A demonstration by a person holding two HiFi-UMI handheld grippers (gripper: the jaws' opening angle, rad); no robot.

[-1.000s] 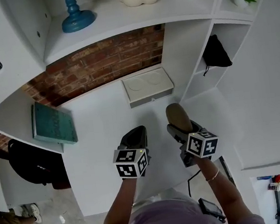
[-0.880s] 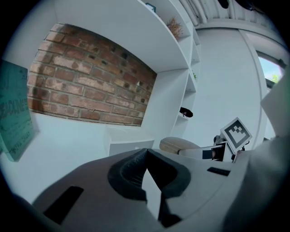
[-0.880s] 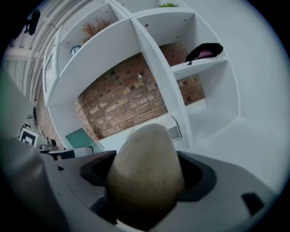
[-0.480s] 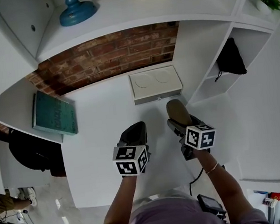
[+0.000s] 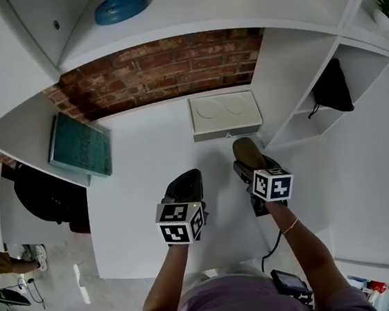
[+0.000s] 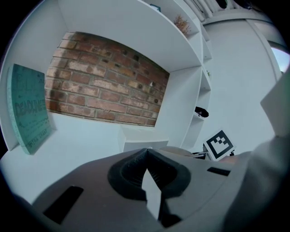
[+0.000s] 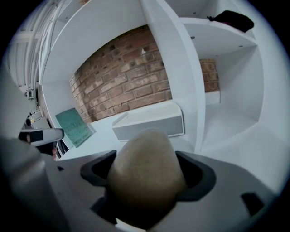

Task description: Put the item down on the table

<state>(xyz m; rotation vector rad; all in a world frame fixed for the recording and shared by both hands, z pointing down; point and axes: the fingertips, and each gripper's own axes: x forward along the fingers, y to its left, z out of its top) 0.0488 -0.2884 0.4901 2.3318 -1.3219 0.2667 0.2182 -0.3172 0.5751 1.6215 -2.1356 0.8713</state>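
The brown oval item (image 5: pixel 247 152) sat clamped in the right gripper (image 7: pixel 146 181), above the white table (image 5: pixel 147 170) near a white box (image 5: pixel 225 114). Only its own view showed the left gripper (image 6: pixel 146 153) pinched together, empty.

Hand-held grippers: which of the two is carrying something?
The right hand-held gripper: its jaws clamp a brown egg-shaped item. The left hand-held gripper is shut on nothing.

The box (image 5: pixel 225 115) sits at the back of the table (image 5: pixel 142 185); the book (image 5: pixel 78 145) stands at its left side; the bag (image 5: pixel 332 90) is in a shelf (image 5: pixel 303 128) on the right; the item (image 5: pixel 245 151), in the right gripper (image 5: pixel 250 164), is just before the box.
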